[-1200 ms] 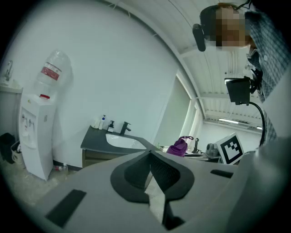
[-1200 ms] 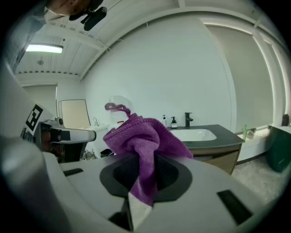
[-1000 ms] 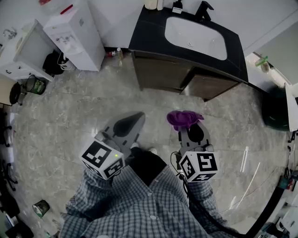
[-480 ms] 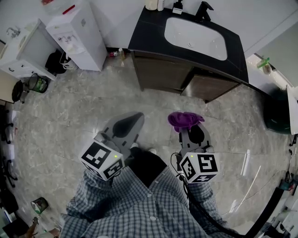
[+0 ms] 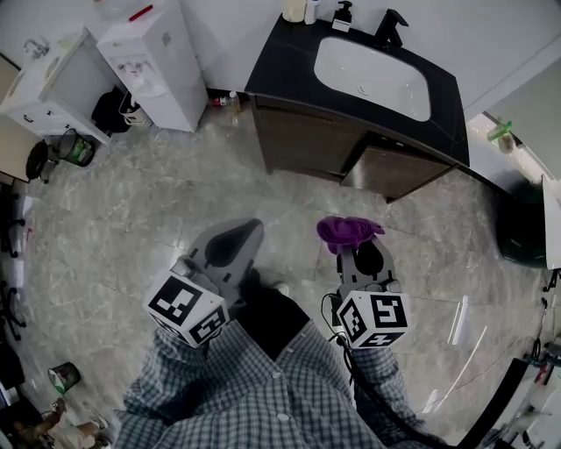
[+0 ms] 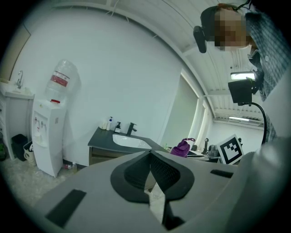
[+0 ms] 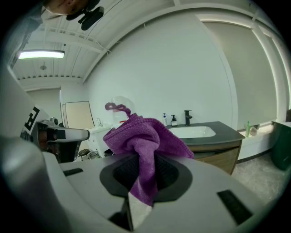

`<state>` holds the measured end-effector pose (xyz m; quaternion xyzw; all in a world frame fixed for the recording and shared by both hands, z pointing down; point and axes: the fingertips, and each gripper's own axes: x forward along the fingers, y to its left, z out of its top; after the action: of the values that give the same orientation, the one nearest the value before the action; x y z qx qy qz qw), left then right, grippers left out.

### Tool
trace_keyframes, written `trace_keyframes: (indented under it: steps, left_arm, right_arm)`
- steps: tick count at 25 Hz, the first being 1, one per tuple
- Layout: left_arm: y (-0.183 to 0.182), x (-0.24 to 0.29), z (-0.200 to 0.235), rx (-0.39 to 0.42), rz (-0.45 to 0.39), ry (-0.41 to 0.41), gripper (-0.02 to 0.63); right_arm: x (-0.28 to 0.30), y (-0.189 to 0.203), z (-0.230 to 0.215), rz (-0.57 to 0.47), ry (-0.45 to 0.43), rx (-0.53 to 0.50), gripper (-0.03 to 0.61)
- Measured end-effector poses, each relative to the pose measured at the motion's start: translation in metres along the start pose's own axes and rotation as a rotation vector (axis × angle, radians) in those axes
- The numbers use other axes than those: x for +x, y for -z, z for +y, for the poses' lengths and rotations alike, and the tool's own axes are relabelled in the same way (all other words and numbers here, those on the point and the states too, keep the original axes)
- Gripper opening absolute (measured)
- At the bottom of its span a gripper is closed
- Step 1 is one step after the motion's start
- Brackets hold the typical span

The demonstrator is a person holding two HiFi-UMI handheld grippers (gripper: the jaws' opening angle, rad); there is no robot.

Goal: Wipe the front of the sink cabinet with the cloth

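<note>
The sink cabinet [image 5: 337,145] has dark wood fronts under a black top with a white basin [image 5: 372,77]; it stands at the top of the head view, well ahead of both grippers. My right gripper [image 5: 351,238] is shut on a bunched purple cloth [image 5: 346,231], which pokes out past the jaws [image 7: 144,141]. My left gripper [image 5: 248,230] is shut with nothing in it, level with the right one over the marble floor. The cabinet also shows in the left gripper view [image 6: 102,154] and the right gripper view [image 7: 218,152].
A white water dispenser [image 5: 153,66] stands left of the cabinet, with a small bottle [image 5: 223,101] on the floor between them. Soap bottles [image 5: 302,9] and a black tap [image 5: 390,26] sit on the counter. A dark green bin [image 5: 526,219] is at the right.
The view has shifted slightly: cabinet and dispenser sit a little higher and to the right in frame. Both grippers keep their pose, the cloth still held.
</note>
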<state>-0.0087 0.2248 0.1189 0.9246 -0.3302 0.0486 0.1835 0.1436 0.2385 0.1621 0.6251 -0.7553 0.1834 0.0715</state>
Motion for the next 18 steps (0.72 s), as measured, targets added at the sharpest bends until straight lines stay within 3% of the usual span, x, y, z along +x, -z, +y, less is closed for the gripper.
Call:
trace_keyframes:
  steps: [7, 13, 18]
  left_arm:
    - [-0.006, 0.008, 0.022, 0.005, -0.001, -0.015, 0.011]
    - [-0.02, 0.033, 0.072, 0.003, 0.007, -0.016, 0.011]
    - [-0.031, 0.07, 0.119, -0.012, 0.042, 0.036, 0.011]
  right_arm:
    - [0.018, 0.001, -0.01, 0.016, 0.034, 0.012, 0.074]
    - [0.057, -0.009, -0.018, 0.023, 0.074, 0.02, 0.074]
    - [0.107, -0.021, -0.027, 0.032, 0.123, 0.039, 0.074]
